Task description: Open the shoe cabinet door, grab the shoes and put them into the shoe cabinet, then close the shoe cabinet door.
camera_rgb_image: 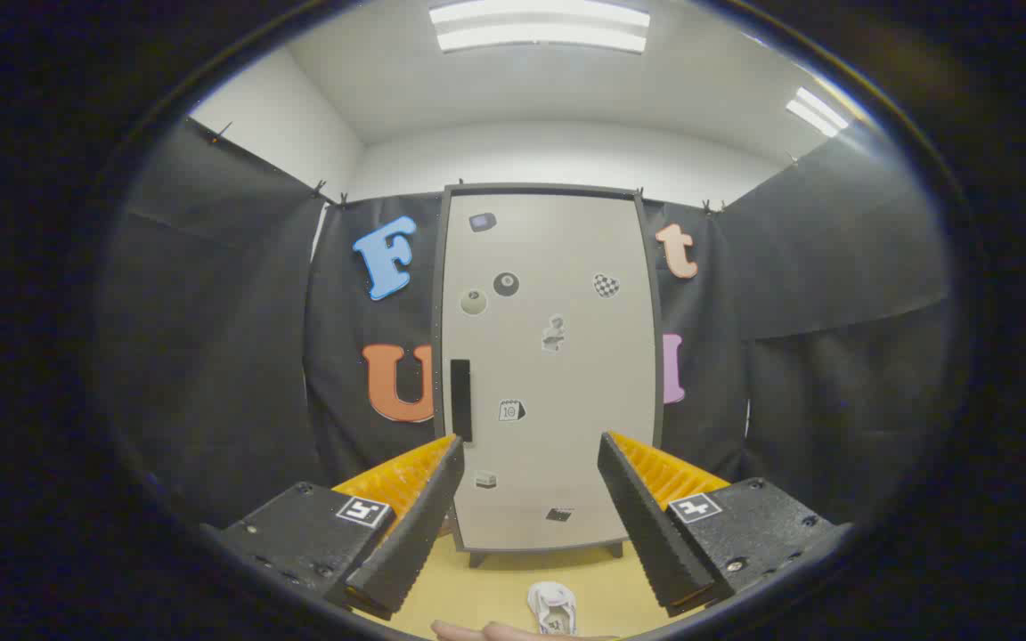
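the claw (531, 445) is hanging spread apart, gripping nothing, facing the shut shoe cabinet door (557, 374) well ahead; its upright handle (460, 400) is lying just beyond the left finger, a shoe (553, 607) on the floor below.

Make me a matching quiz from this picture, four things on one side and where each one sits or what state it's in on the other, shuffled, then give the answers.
Things:
1. shoe cabinet door
2. black handle
3. shoe
4. tool

Places or states:
A. on the floor in front of the cabinet, between the fingers
B. open, holding nothing, fingers apart
C. closed, stickers scattered on it
D. upright strip near the door's left edge, just above the left fingertip

Pairs: 1-C, 2-D, 3-A, 4-B
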Action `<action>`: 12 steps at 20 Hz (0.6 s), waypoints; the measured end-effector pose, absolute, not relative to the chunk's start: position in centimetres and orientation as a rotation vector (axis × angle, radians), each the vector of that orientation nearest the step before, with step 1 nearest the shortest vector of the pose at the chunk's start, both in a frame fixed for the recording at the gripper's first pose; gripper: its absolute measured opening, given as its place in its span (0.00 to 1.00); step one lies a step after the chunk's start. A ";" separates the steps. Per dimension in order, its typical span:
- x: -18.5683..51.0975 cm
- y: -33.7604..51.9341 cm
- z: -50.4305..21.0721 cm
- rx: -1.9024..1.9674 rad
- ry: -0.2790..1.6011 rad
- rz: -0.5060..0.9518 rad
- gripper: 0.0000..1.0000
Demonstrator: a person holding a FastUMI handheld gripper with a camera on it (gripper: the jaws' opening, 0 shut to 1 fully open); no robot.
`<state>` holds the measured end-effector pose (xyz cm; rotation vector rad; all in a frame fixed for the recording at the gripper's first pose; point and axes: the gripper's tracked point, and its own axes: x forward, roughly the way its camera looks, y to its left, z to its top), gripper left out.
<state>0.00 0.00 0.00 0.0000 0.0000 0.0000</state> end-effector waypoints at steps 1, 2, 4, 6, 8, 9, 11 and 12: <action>0.1 0.1 -0.1 0.001 0.006 0.000 0.99; 0.2 0.1 -0.4 -0.001 0.013 0.001 0.99; 0.6 0.3 -0.6 -0.002 0.022 0.011 0.99; 0.9 0.2 -0.6 -0.003 0.016 0.006 0.99; 1.3 0.8 -1.2 0.003 0.036 0.029 0.99; 1.6 1.1 -1.4 0.008 0.047 0.035 0.99; 2.6 0.7 -0.9 0.003 0.043 0.025 0.99; 3.0 0.8 -1.0 -0.004 0.041 0.025 0.99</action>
